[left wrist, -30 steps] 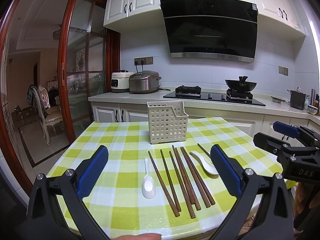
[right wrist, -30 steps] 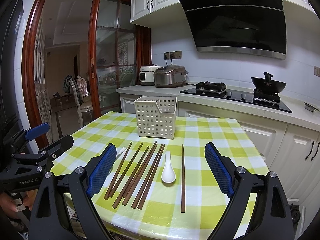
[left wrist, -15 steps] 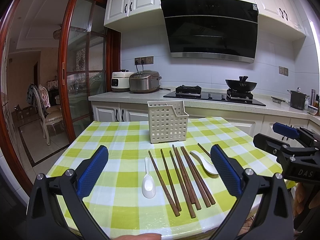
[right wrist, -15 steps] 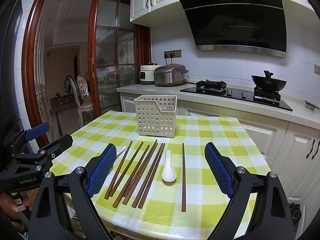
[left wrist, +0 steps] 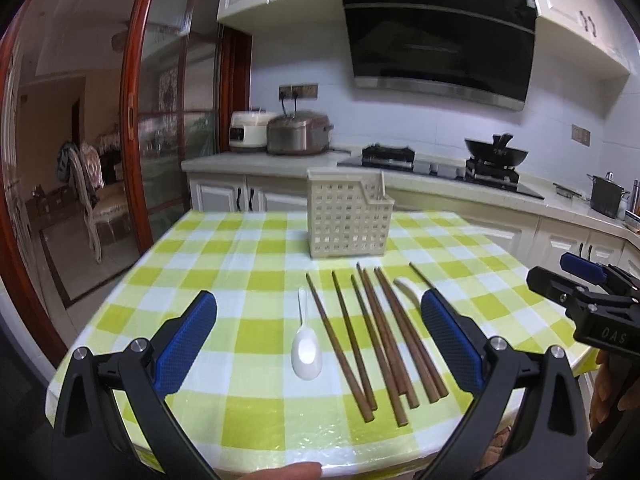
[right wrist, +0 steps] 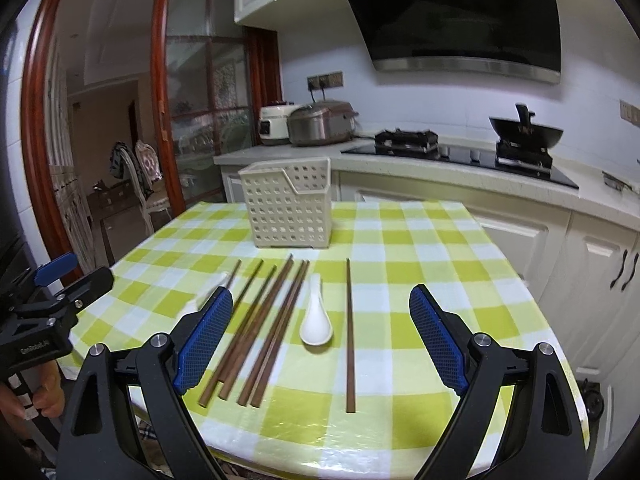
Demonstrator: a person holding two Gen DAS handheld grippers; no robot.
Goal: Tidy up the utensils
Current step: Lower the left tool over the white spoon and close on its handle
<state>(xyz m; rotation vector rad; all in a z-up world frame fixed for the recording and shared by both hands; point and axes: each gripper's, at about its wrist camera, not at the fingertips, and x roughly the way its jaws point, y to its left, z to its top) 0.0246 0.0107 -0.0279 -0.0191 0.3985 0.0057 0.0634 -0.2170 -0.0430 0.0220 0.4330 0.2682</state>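
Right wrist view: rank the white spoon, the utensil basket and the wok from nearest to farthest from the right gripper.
1. White spoon: on the checked cloth, just ahead of the open right gripper.
2. Utensil basket: upright at the table's far edge, slightly left.
3. Wok: on the stove behind, far right.

Left wrist cam sits low at the near edge of the table [left wrist: 208,264], facing fwd across the checked cloth toward the basket [left wrist: 348,216] & hob wall. Right wrist cam looks the same way from further right, a bit closer in. Both views share the chopsticks [left wrist: 380,332] [right wrist: 264,320], the 2 spoons, basket [right wrist: 290,208], counter & hood. Each cam catches the other gripper at its frame edge: right gripper [left wrist: 588,300], left gripper [right wrist: 48,304].
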